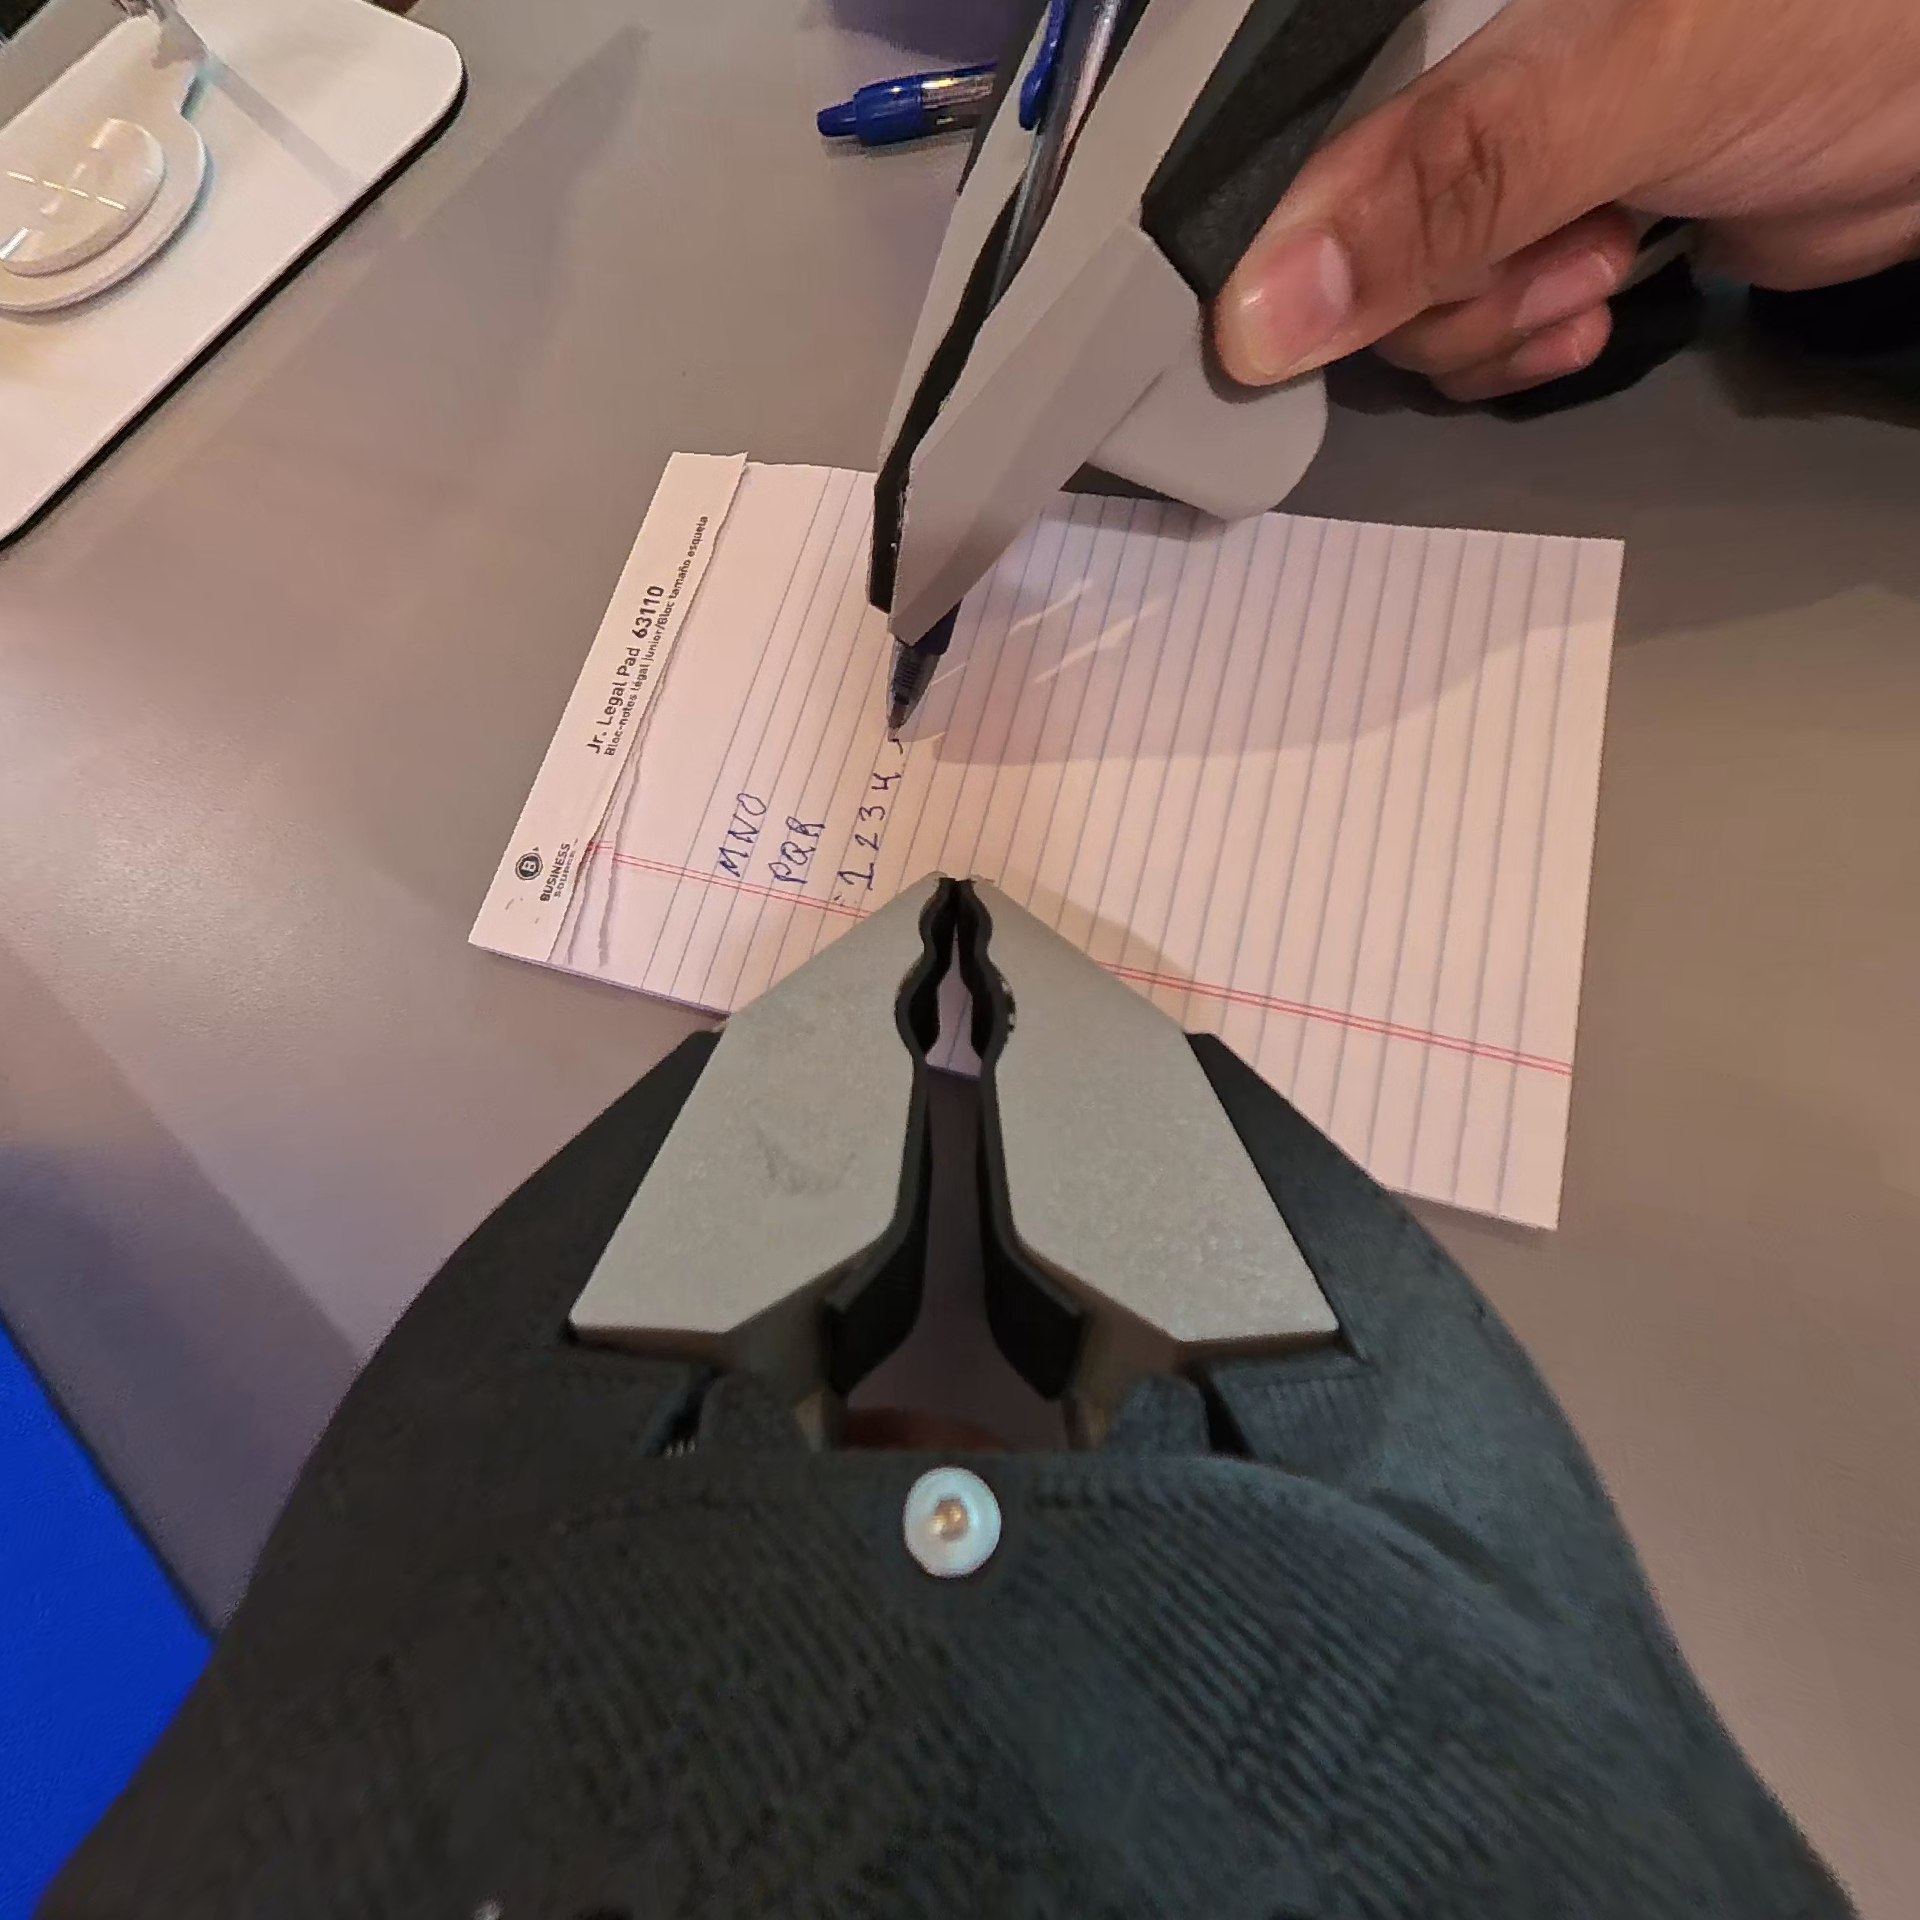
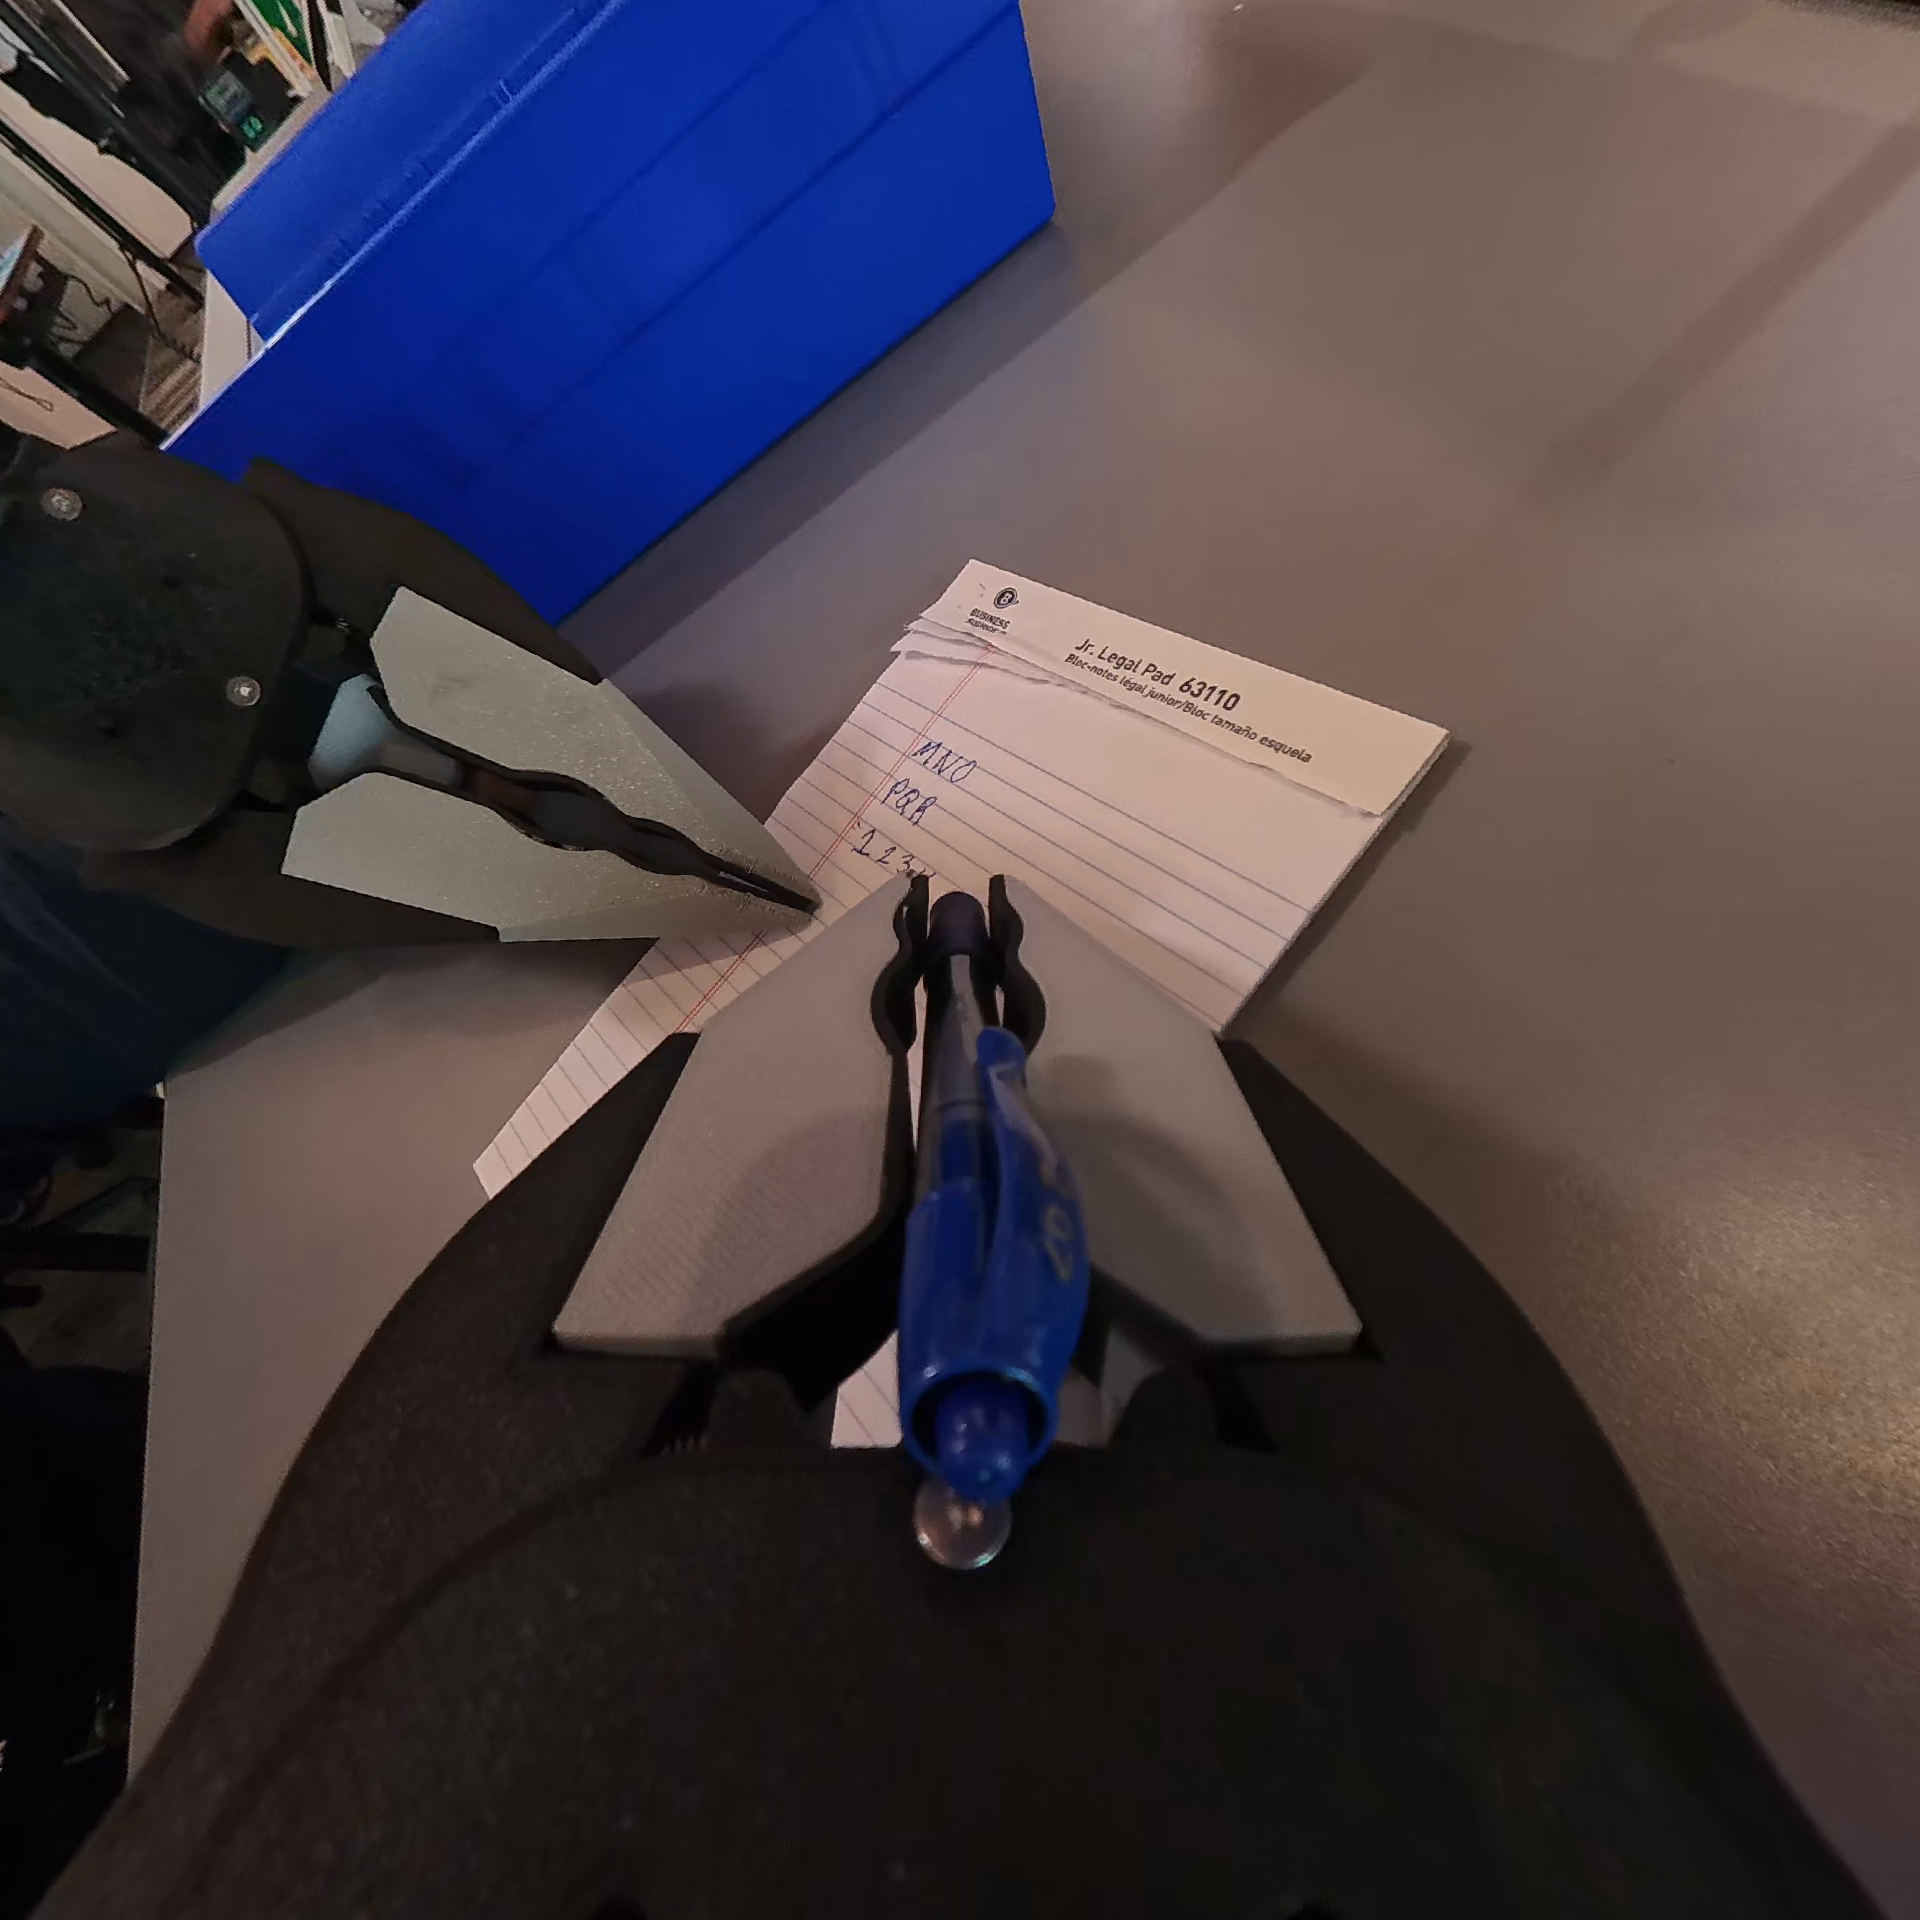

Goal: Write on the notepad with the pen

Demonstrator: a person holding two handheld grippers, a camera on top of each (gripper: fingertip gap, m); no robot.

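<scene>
Grey desk [image 2: 1558, 416], notepad [image 2: 1143, 831] near edge

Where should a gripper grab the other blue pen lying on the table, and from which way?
Probably the middle of the spare pen's barrel, coming straight down from above. It lies flat on the grey table, long and thin, so fingers should close across its width, not along it. Only part shows; the right gripper hides the rest, so the far end is unclear.
</scene>
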